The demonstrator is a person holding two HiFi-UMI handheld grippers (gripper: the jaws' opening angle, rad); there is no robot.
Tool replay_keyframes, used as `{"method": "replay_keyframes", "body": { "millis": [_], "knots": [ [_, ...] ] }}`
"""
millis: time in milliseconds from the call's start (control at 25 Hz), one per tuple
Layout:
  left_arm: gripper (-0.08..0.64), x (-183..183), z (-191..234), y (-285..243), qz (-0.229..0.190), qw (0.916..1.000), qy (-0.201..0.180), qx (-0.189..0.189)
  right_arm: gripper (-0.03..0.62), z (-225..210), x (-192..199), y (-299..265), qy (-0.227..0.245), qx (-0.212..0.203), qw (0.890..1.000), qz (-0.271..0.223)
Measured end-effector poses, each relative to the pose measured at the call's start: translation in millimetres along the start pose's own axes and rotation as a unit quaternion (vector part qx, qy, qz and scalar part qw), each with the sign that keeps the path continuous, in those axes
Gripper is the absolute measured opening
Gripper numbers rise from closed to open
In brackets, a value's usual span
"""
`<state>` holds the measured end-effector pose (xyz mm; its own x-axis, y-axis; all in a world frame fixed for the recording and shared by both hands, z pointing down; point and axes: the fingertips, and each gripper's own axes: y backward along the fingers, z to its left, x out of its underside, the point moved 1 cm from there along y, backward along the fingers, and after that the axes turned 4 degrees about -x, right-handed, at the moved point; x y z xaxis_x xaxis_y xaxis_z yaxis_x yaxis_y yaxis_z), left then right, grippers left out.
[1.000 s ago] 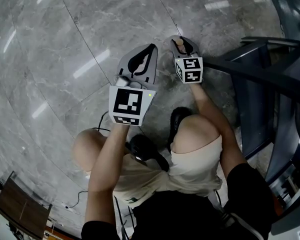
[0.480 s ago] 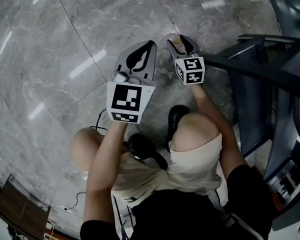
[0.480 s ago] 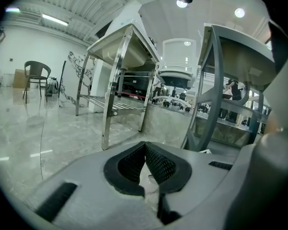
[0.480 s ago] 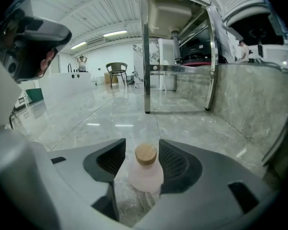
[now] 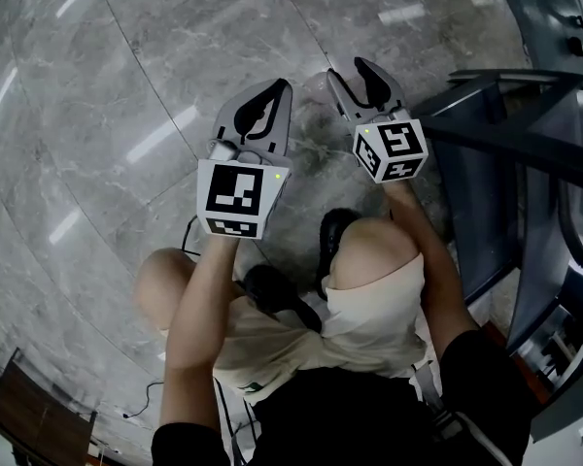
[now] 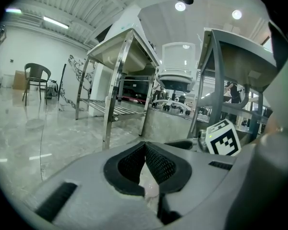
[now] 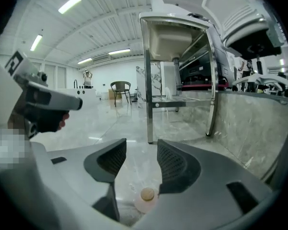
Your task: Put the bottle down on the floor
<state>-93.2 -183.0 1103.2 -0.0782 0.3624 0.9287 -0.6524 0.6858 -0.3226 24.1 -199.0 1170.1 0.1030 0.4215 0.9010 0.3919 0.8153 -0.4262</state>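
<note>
Bottle: small pale bottle [image 7: 147, 196] with a tan round cap, seen cap-on from above in the right gripper view; stands upright on the grey marble floor [image 5: 126, 85].
Bottle contents: cannot tell; cap is on.
Bottle position: low between the roots of the right gripper's jaws, clear of both pads.
Right gripper [image 7: 141, 150]: jaws wide apart, closing slightly; pads touch nothing, only bare floor shows between the tips.
Left gripper [image 6: 145, 147]: jaw tips pressed together, nothing clamped; held just left of the right gripper [image 5: 361, 78] above the floor.
Writing: none legible; each marker cube [image 5: 237, 197] carries only black-and-white square patterns.
</note>
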Motion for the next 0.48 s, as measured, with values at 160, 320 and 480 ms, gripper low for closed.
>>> {"method": "replay_keyframes", "body": {
  "millis": [160,320,480],
  "knots": [
    [0.018,-1.4,2.8,0.1,-0.003,1.0000,0.002,0.001,0.176,4.0,-34.3,22.9,0.002,-0.010,0.999,-0.032],
    [0.018,-3.3,7.9,-1.2,-0.008,0.9999,0.009,-0.001,0.126,9.1,-50.4,40.9,0.016,-0.010,0.999,-0.048],
    [0.018,-4.9,9.2,-3.7,-0.011,0.9999,0.013,-0.002,0.073,14.4,-55.7,48.4,0.022,-0.016,0.998,-0.053]
  ]
}}
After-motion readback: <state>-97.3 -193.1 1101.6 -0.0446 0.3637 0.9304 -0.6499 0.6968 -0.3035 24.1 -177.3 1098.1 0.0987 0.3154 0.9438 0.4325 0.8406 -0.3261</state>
